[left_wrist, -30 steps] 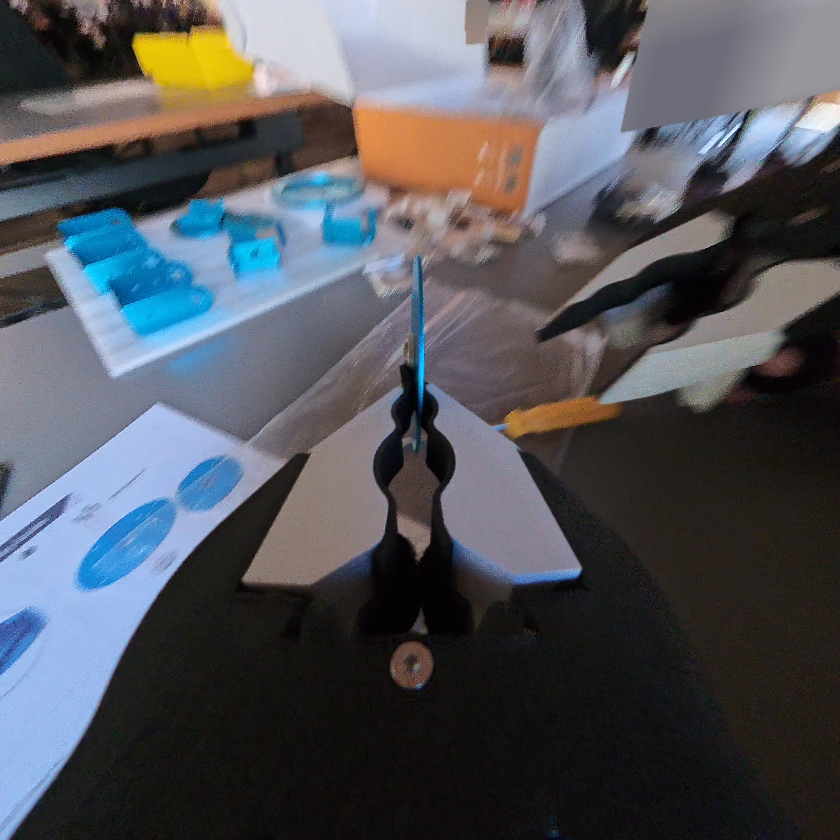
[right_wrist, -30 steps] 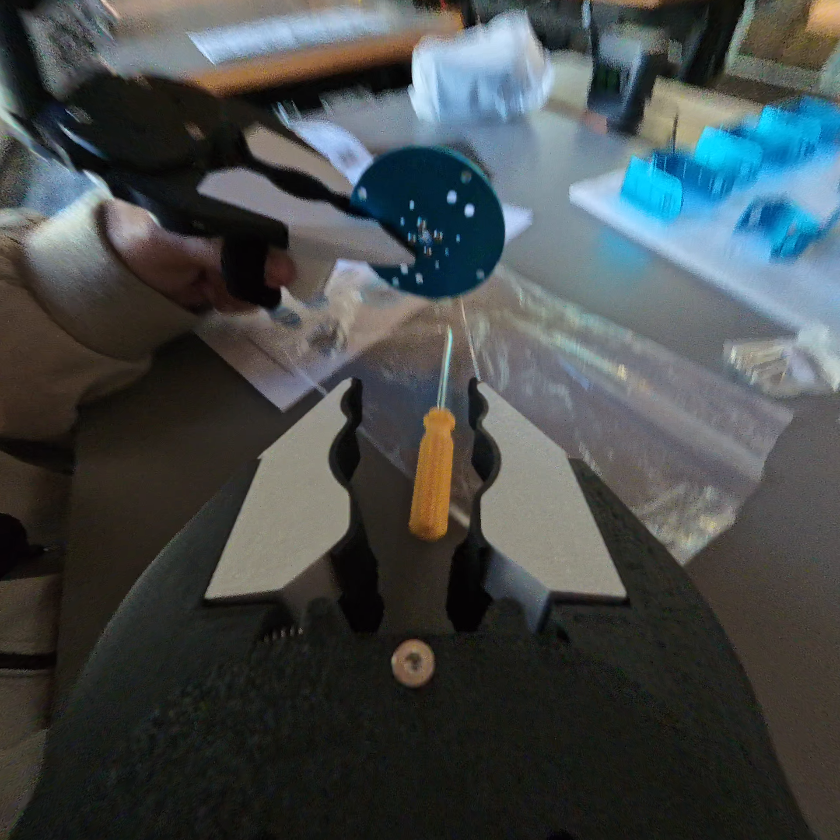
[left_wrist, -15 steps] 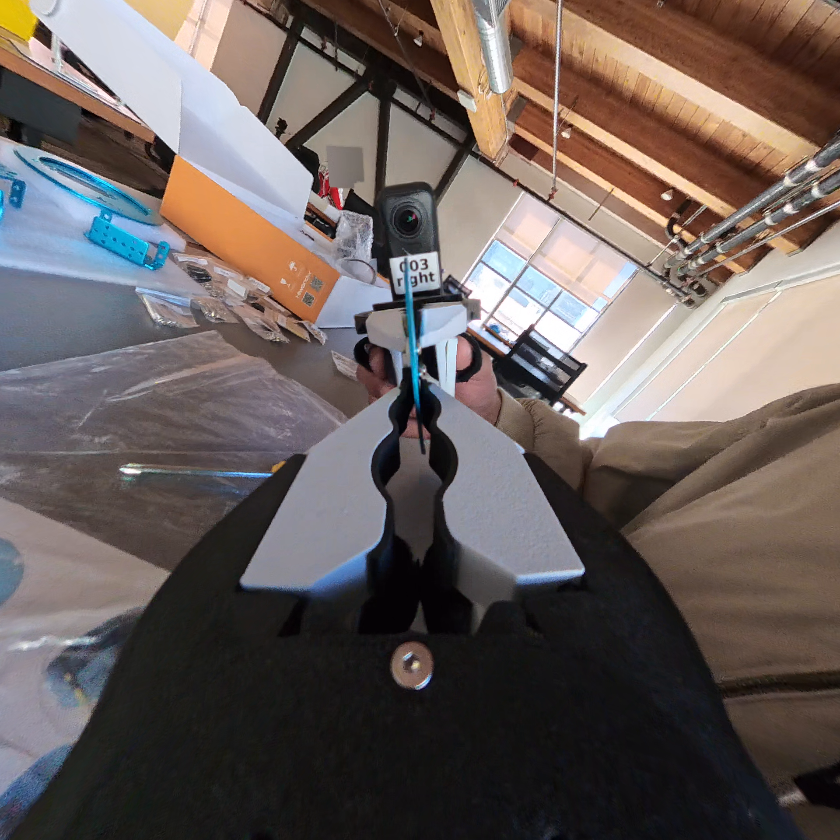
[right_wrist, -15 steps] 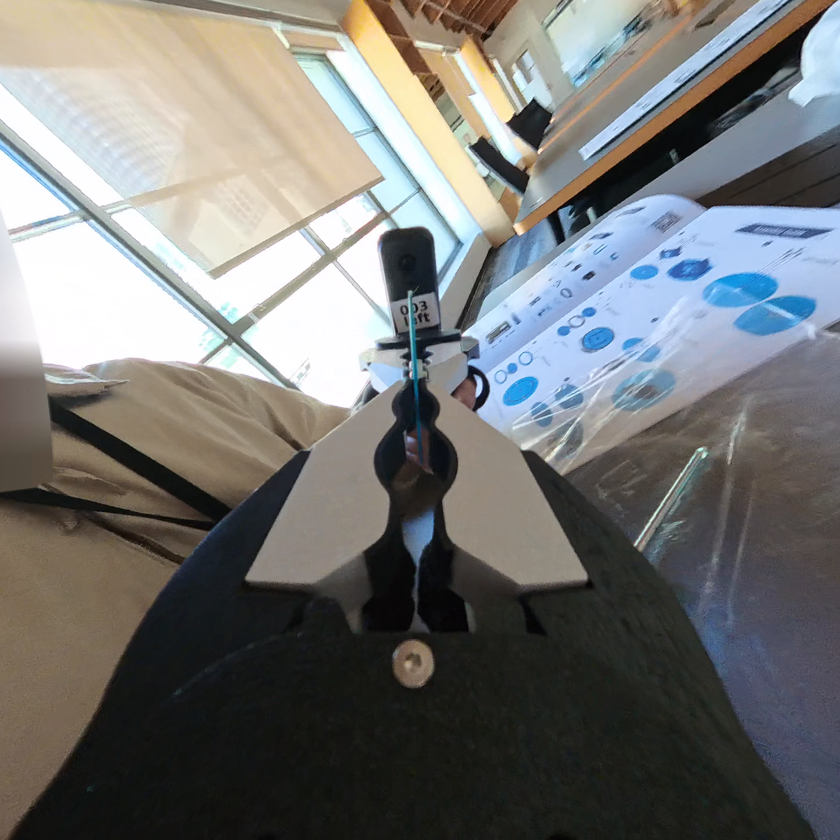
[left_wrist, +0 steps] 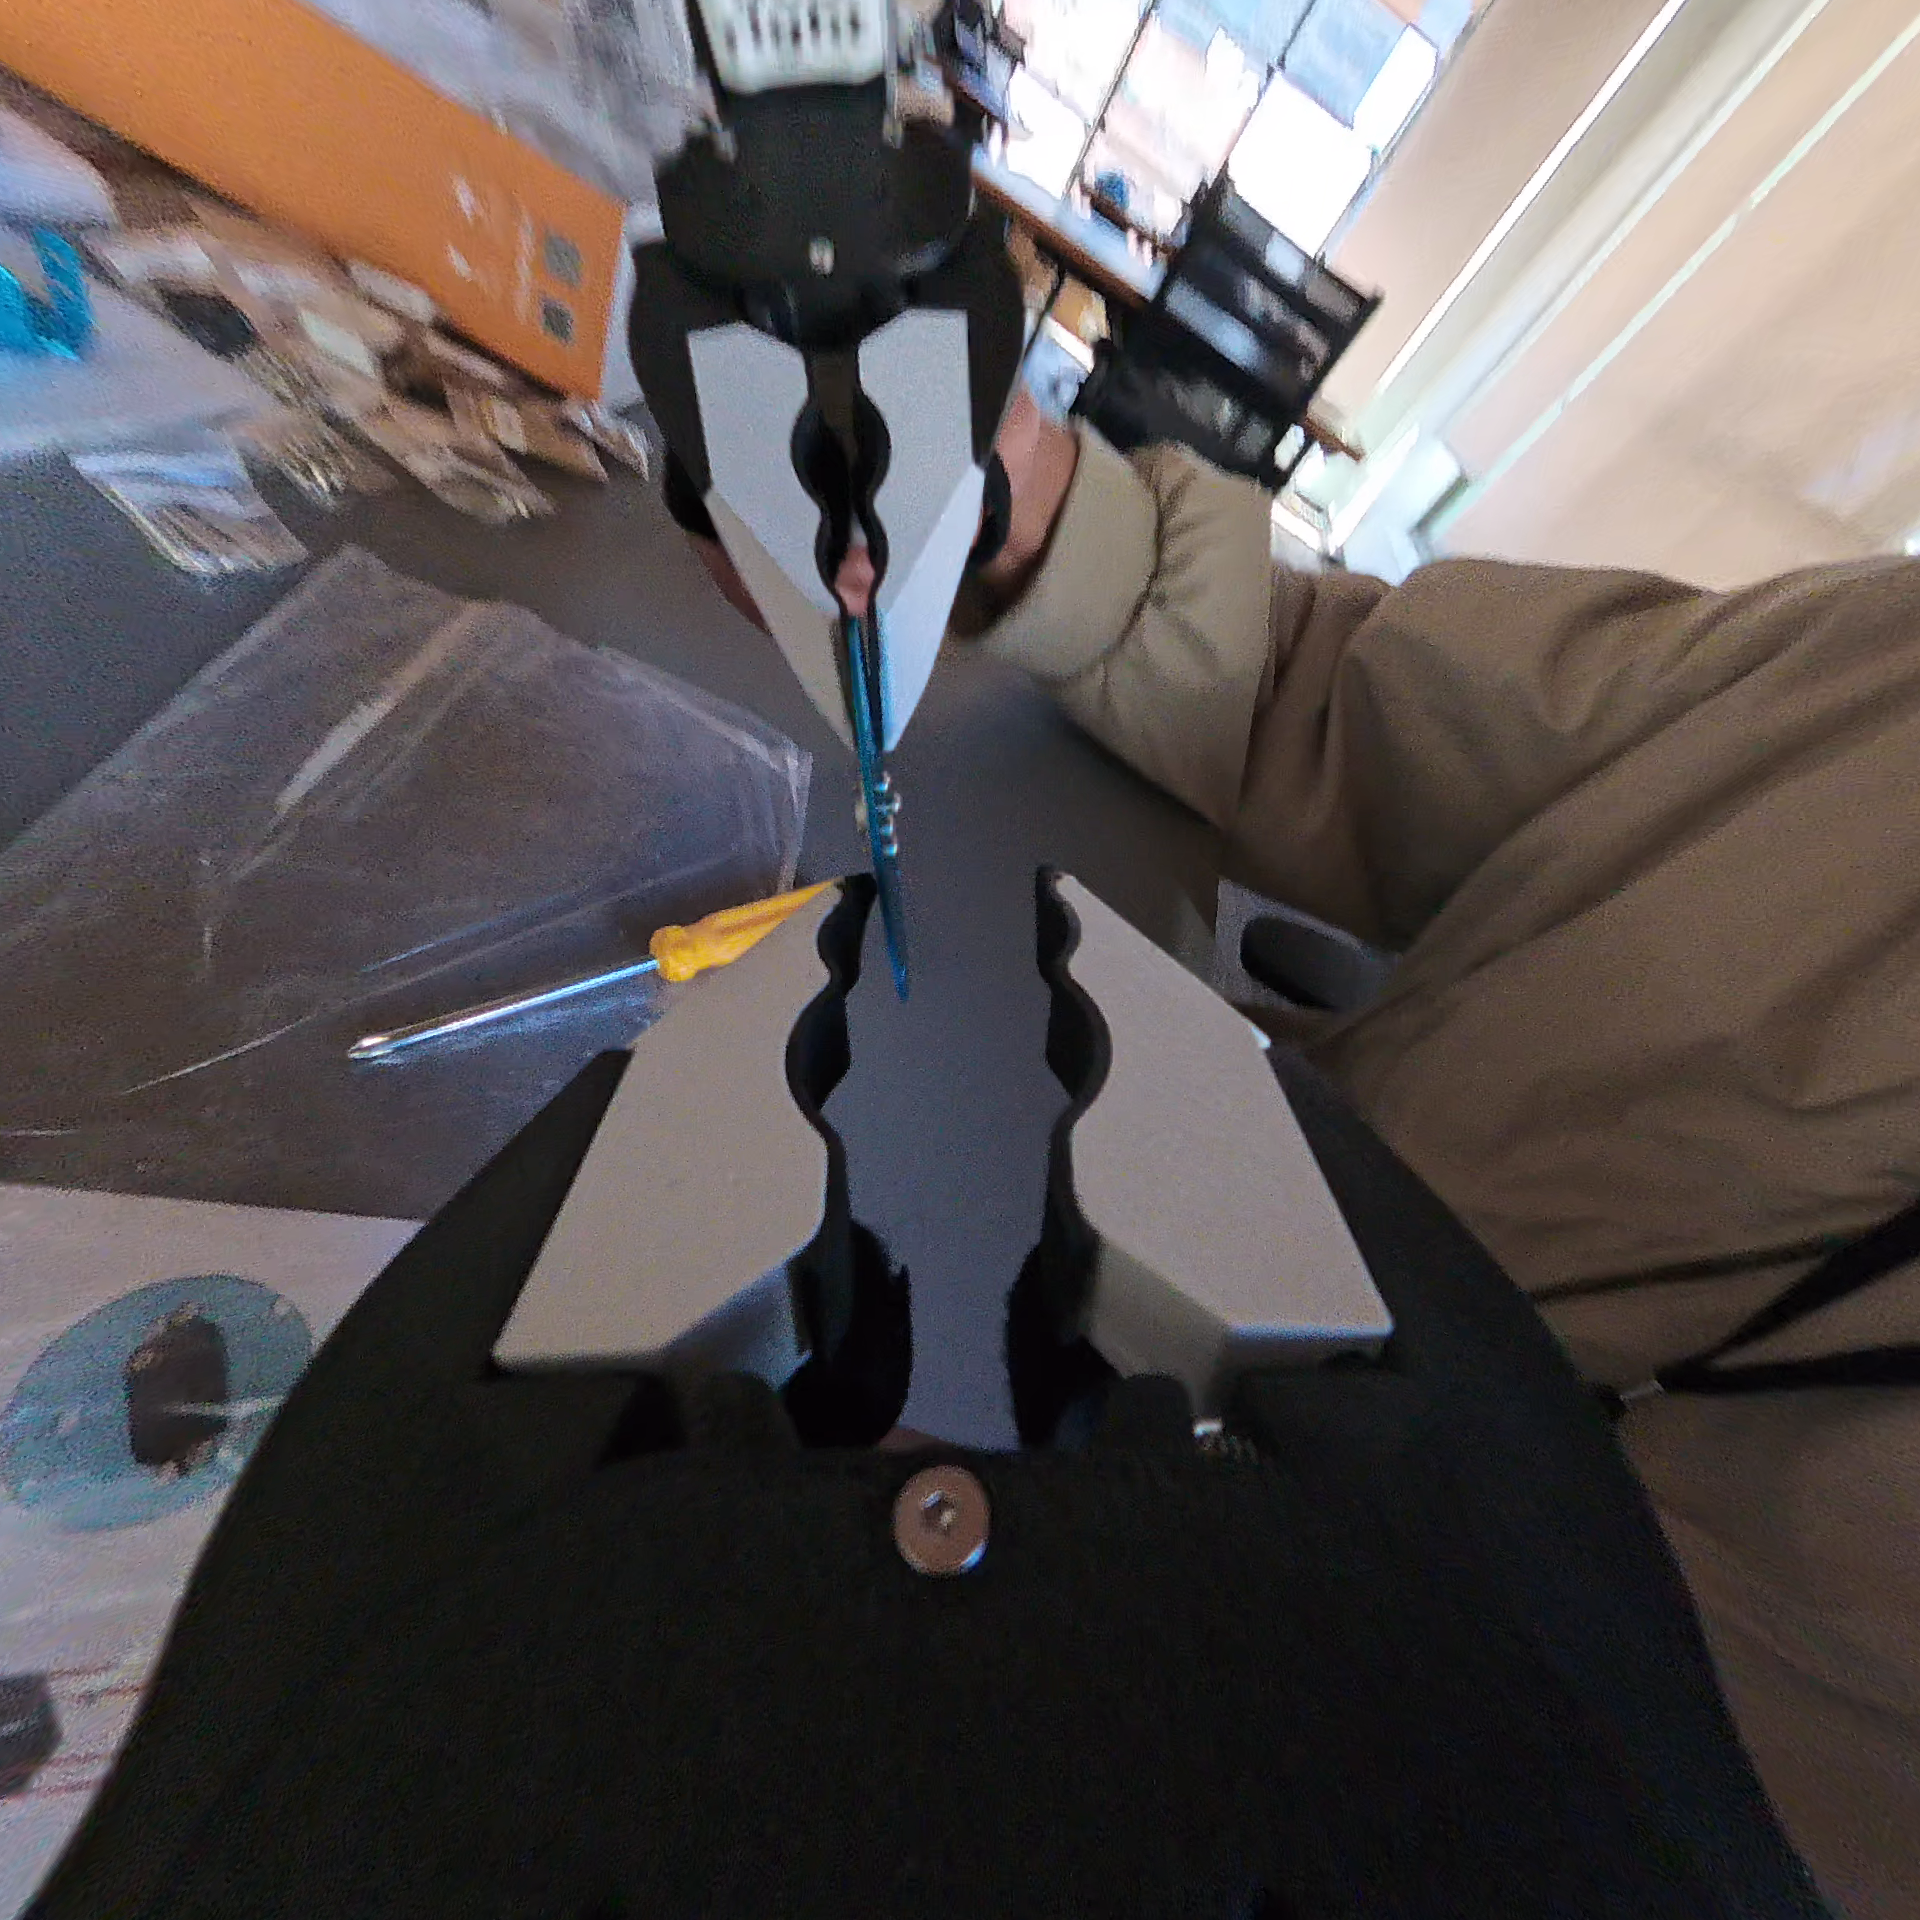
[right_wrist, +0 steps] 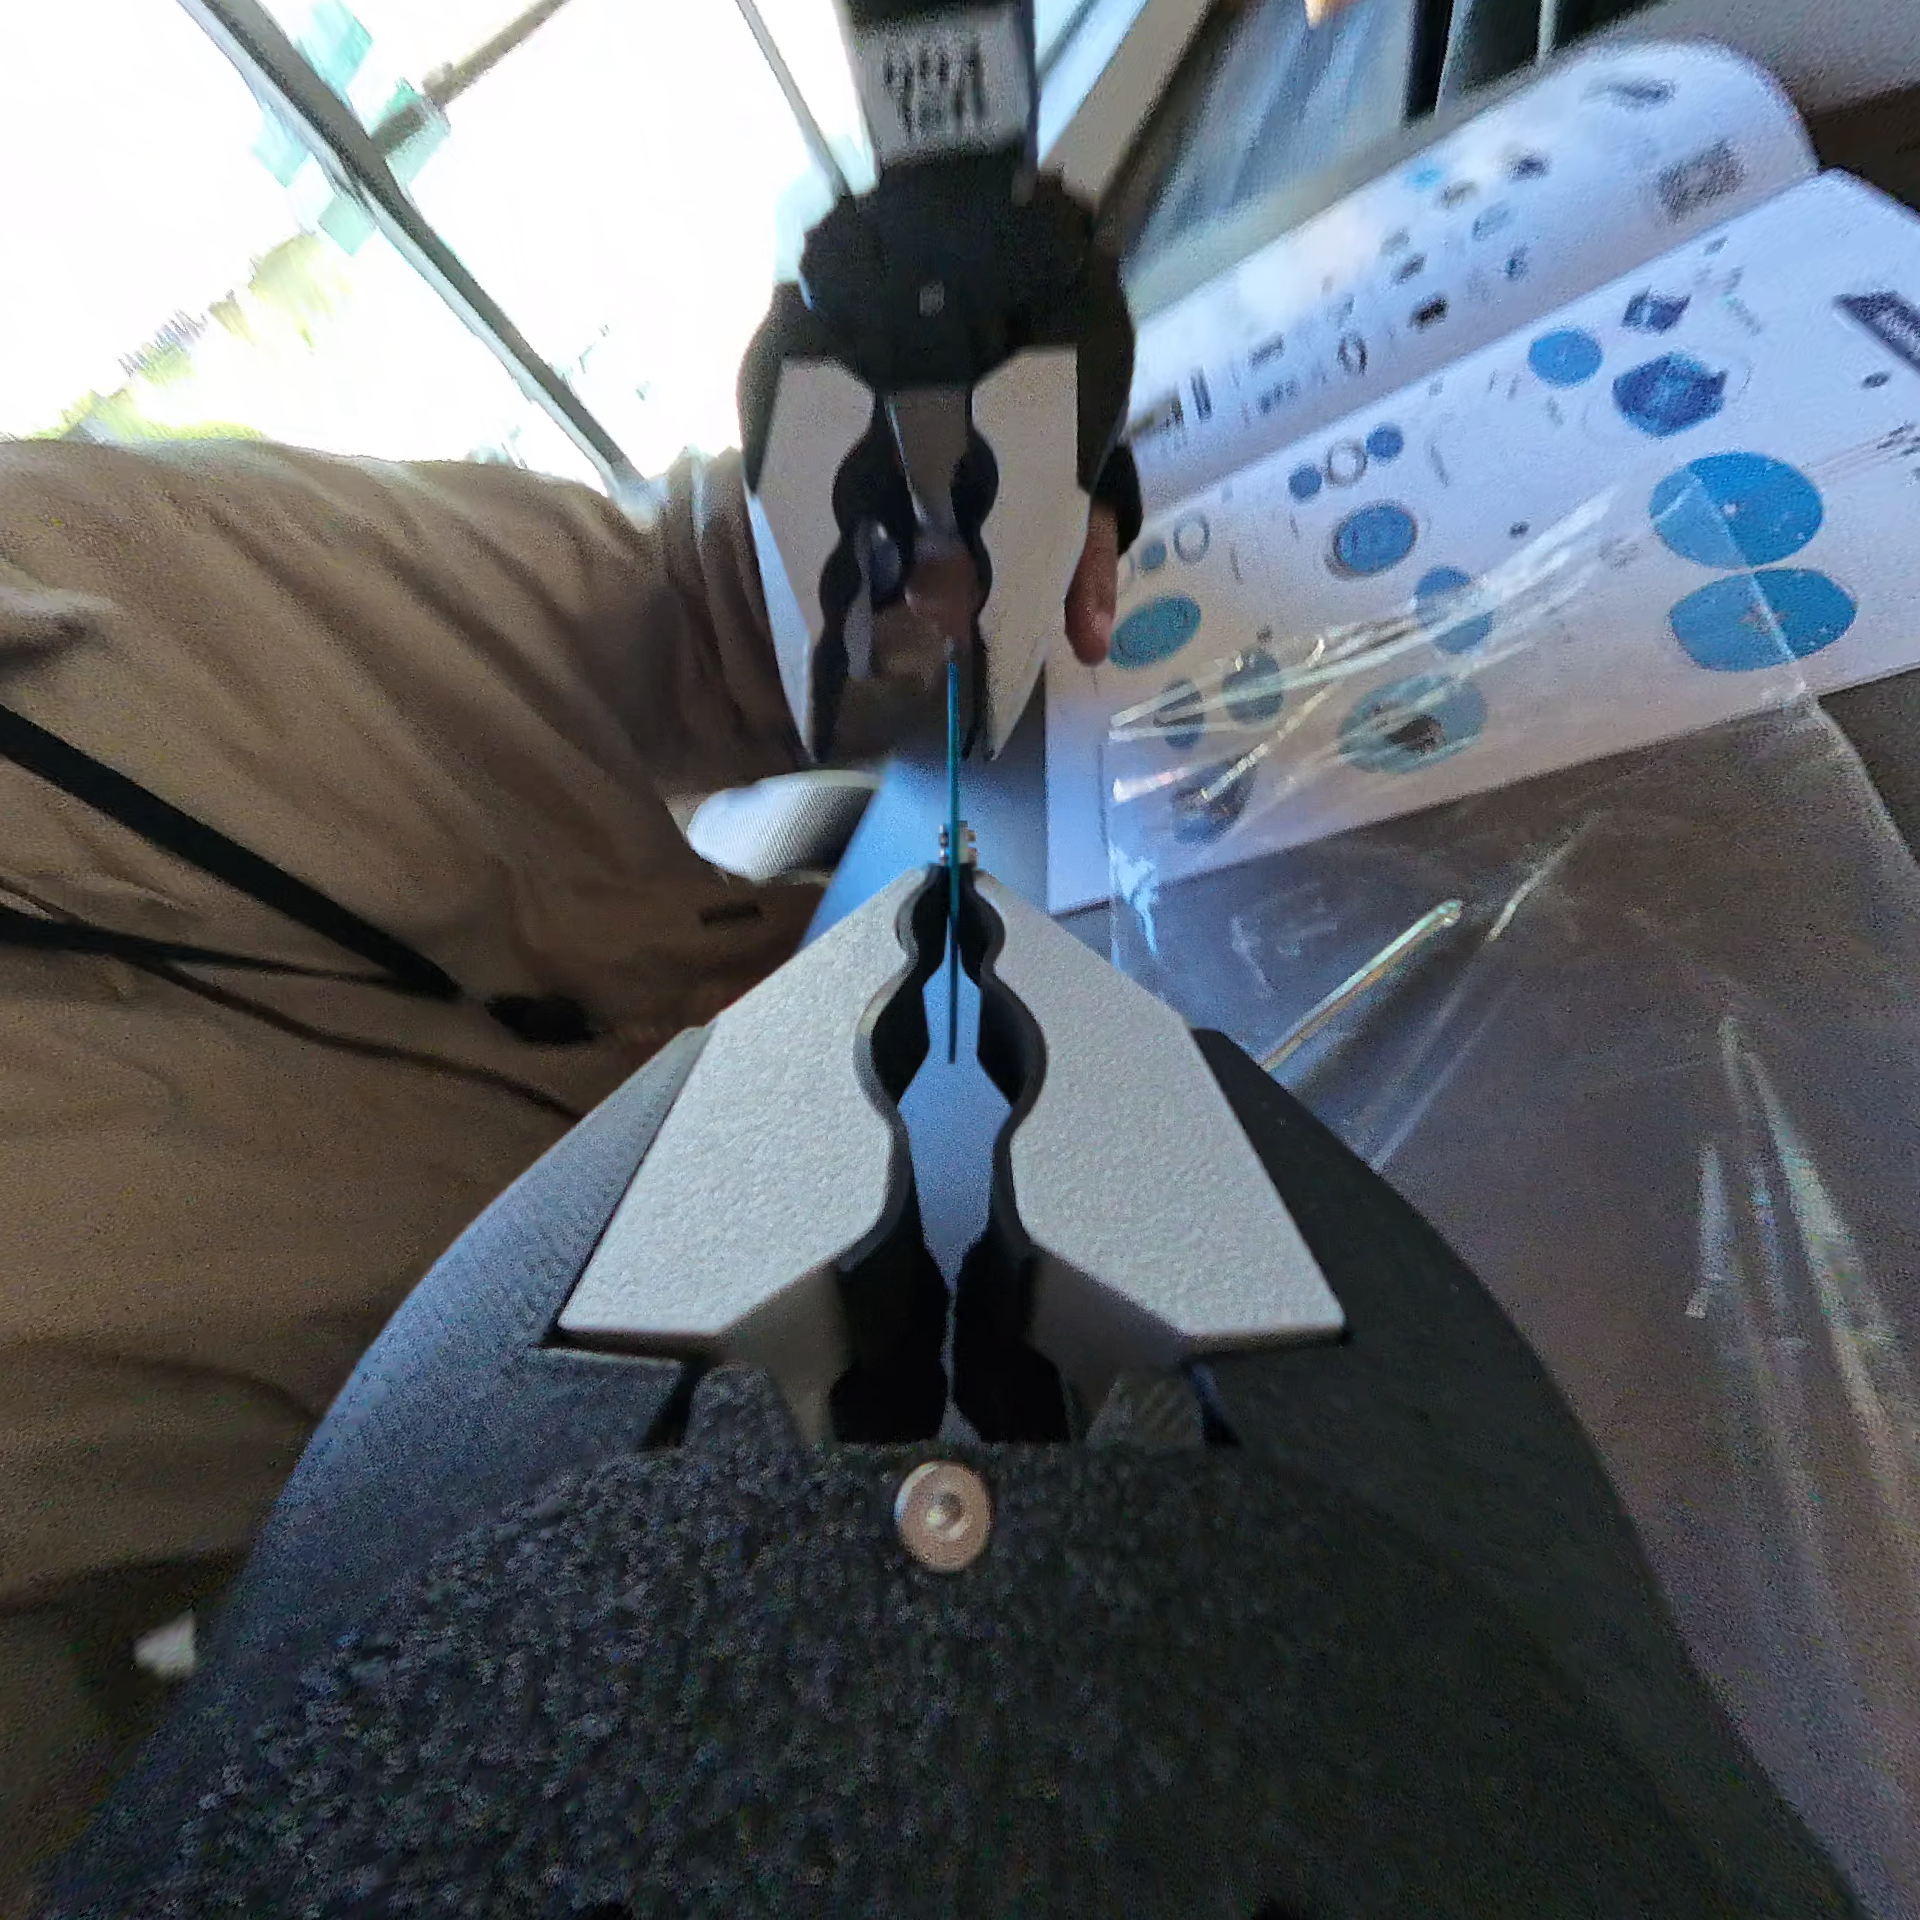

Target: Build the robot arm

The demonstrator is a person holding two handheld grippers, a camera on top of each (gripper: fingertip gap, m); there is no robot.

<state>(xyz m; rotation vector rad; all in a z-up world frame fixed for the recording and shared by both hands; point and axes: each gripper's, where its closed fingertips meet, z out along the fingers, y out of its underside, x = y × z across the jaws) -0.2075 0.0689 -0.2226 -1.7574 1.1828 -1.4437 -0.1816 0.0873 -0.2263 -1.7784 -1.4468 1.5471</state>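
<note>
1. Presently, the right gripper [right_wrist: 951, 883] is clamped on the rim of a thin blue disc [left_wrist: 881, 831], which is seen edge-on, held upright in the air above the table [left_wrist: 156, 1143], near the edge where the person sits.
2. The left gripper [left_wrist: 945, 883] faces it with jaws spread wide, gripping nothing. The disc's far rim reaches into that gap, close to one finger [left_wrist: 727, 1122]. I cannot tell whether they touch.
3. Risk, as I judge it: the grip is a narrow pinch on a thin rim. A knock from the open finger could make the disc pivot or slip out. The small fasteners [left_wrist: 883, 805] at its centre stand proud and could catch on a fingertip.
4. Risk: both views are blurred at the far gripper, which suggests movement. That makes alignment less certain.
5. Below the disc, a screwdriver [left_wrist: 727, 930] with an orange handle lies on a clear plastic bag [left_wrist: 416, 779]. A dropped disc would land on or near them.
6. A printed sheet [right_wrist: 1558, 468] with blue diagrams lies along the person's edge of the table, partly under another clear bag [right_wrist: 1299, 707].
7. An orange box [left_wrist: 312, 156] and small packets [left_wrist: 468, 416] sit toward the far edge, well apart.
8. A tan sleeve [left_wrist: 1455, 831] crowds one side of the grippers.
</note>
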